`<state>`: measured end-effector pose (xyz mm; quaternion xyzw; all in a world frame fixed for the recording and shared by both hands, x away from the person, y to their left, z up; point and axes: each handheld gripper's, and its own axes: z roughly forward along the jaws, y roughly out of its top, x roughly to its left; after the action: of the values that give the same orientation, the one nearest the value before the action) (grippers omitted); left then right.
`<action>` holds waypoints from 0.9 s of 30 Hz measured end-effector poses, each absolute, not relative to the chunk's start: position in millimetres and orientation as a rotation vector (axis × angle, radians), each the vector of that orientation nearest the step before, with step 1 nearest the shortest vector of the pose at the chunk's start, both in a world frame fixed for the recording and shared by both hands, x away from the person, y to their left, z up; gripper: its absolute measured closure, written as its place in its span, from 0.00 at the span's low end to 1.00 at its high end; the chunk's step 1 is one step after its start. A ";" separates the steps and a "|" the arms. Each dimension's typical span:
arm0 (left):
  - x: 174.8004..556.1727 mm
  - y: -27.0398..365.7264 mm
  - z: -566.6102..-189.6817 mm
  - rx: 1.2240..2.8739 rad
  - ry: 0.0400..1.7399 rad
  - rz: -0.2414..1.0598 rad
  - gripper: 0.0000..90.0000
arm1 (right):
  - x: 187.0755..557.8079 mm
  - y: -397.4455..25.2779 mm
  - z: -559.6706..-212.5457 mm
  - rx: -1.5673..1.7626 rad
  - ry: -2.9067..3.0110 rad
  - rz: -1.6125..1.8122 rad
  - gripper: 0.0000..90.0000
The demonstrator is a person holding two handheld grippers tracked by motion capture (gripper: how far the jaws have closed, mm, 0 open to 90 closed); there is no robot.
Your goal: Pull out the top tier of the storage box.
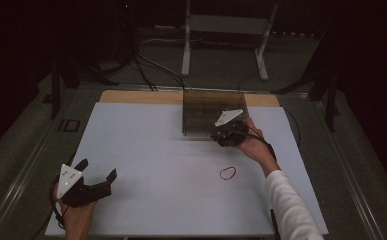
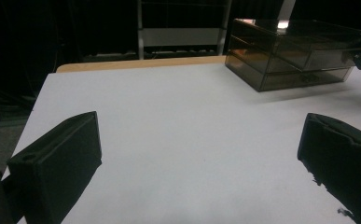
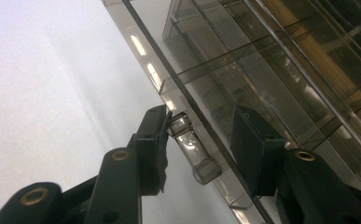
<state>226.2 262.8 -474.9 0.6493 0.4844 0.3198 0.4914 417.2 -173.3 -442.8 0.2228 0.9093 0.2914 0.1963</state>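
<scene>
A smoky clear drawer box [image 1: 201, 112] stands at the back of the white mat, right of centre. My right gripper [image 1: 222, 134] is at its front lower right corner, tilted. In the right gripper view the open jaws straddle a small clear drawer handle [image 3: 192, 149]; the left pad touches it and the right pad stands apart. A red rubber band [image 1: 227, 173] lies on the mat in front of the box, below my right hand. My left gripper [image 1: 98, 169] rests at the front left, open wide with nothing between its jaws. The box [image 2: 285, 51] shows far off in the left gripper view.
The white mat [image 1: 156, 165] covers the table, with a strip of wood [image 1: 141, 96] showing along its far edge. Behind the table stands a white metal frame [image 1: 226, 30], with cables on the dark floor around it.
</scene>
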 end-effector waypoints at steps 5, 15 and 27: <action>226.2 262.9 -474.9 1.575 1.176 0.776 0.01 | 413.9 -173.7 -442.6 0.617 2.552 0.821 0.64; 226.3 262.6 -475.0 1.578 1.175 0.777 0.01 | 409.1 -175.1 -443.0 0.608 2.567 0.827 0.64; 226.4 262.3 -475.2 1.579 1.175 0.777 0.01 | 407.9 -175.5 -445.6 0.611 2.579 0.831 0.64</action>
<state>226.4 262.3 -475.2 0.6501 0.4839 0.3200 0.4906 407.9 -175.5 -445.6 0.2162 0.9132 0.2942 0.1809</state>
